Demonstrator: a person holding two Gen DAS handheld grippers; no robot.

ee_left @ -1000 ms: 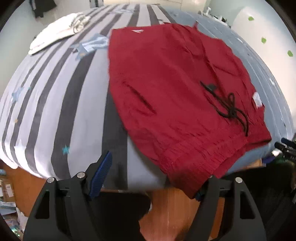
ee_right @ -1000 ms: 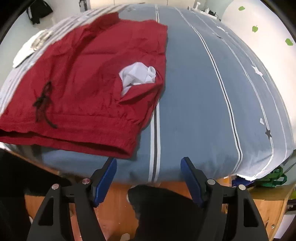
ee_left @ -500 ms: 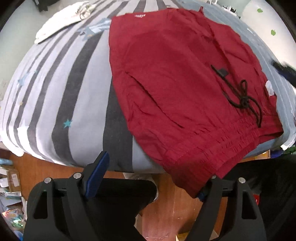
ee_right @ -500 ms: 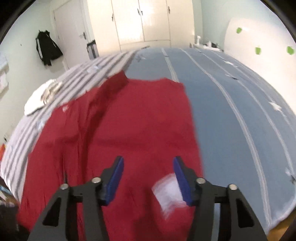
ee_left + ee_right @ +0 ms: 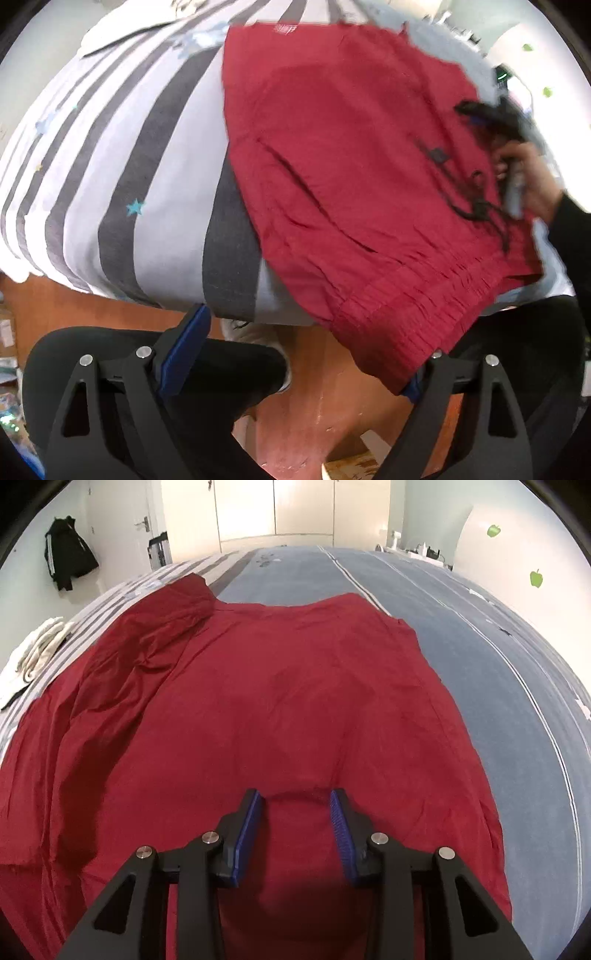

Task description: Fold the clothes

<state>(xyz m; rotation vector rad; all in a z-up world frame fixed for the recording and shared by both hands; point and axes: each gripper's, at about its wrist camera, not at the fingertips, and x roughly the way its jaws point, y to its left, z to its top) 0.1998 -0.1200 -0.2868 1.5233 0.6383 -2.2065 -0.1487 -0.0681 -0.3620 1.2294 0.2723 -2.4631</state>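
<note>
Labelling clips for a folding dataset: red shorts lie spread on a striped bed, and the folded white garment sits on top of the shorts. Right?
Not quite. The white garment lies on the striped bedcover beside the red shorts, apart from them, as the right wrist view shows.

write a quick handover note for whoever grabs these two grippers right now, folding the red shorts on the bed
Left gripper: jaws opening, wide, at the bed's near edge; the overhanging waistband corner of the red shorts lies over its right finger, not pinched.
Right gripper: jaws closing over the shorts' cloth, a small ridge of fabric between the pads, not yet pinched.
Shorts lie spread out on the striped bedcover, drawstring up. White garment sits apart to the left.
Done: shorts laid out. Left: every fold.
</note>
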